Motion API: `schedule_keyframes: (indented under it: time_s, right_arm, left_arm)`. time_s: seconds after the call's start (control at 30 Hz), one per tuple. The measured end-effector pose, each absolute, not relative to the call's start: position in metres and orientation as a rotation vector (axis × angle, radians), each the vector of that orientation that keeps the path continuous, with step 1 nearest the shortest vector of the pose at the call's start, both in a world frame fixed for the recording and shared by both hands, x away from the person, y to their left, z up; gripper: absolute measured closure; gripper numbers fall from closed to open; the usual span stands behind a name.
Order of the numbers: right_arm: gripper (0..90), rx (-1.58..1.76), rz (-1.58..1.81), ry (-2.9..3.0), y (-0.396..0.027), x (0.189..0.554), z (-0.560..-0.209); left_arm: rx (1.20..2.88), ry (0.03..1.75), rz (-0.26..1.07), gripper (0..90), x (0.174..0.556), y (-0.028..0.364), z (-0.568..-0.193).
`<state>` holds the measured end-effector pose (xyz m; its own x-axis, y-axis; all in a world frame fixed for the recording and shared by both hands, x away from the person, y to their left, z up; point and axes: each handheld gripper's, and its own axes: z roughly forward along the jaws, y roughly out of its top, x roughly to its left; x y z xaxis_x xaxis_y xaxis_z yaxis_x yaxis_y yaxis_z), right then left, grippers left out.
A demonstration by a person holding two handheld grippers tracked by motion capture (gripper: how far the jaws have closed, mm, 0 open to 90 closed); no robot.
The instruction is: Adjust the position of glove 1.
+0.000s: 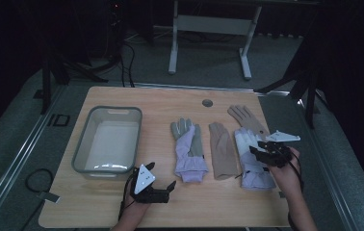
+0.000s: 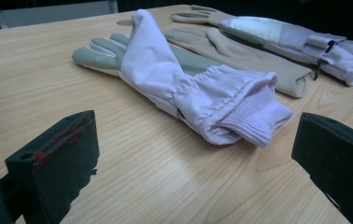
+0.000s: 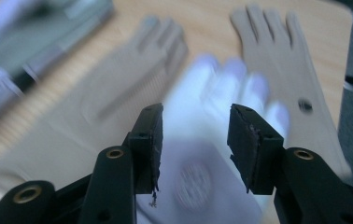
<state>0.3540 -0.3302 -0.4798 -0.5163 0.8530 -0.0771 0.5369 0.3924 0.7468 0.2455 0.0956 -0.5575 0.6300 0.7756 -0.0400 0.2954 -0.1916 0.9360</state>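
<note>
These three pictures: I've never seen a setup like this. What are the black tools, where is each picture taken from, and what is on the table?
A person sits at a wooden table and holds a hand-operated two-jaw gripper in each hand. The high view looks down from above the person. The other two pictures come from cameras riding on the grippers, looking along their black jaws.

The left gripper sits near the table's front edge, jaws wide open and empty, facing the cuff of a lavender and grey glove. The right gripper hangs over a second lavender glove at the right, jaws partly open with nothing gripped; its picture is blurred.

Two tan gloves also lie there, one between the lavender ones and one farther back. A grey plastic bin stands at the left.
</note>
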Motion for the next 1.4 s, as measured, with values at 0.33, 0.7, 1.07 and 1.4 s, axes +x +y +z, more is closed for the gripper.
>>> schedule_keyframes:
  time_s: [0.33, 0.7, 1.07, 1.4]
  right_arm:
    - [48.1, 1.232, 0.910, 2.311, -0.355, 0.354, -0.521]
    - [59.2, 1.229, 0.952, 2.359, -0.356, 0.356, -0.535]
    - [75.7, 1.286, 0.932, 2.295, -0.347, 0.349, -0.533]
    - [79.8, 1.329, 0.972, 2.253, -0.348, 0.339, -0.511]
  left_arm:
    - [1.766, 0.876, 0.549, 0.9, 0.246, 0.096, -0.557]
    - [1.767, 0.876, 0.550, 1.0, 0.246, 0.096, -0.557]
    - [1.768, 0.882, 0.545, 1.0, 0.247, 0.096, -0.557]
    - [1.763, 0.885, 0.547, 0.9, 0.246, 0.096, -0.557]
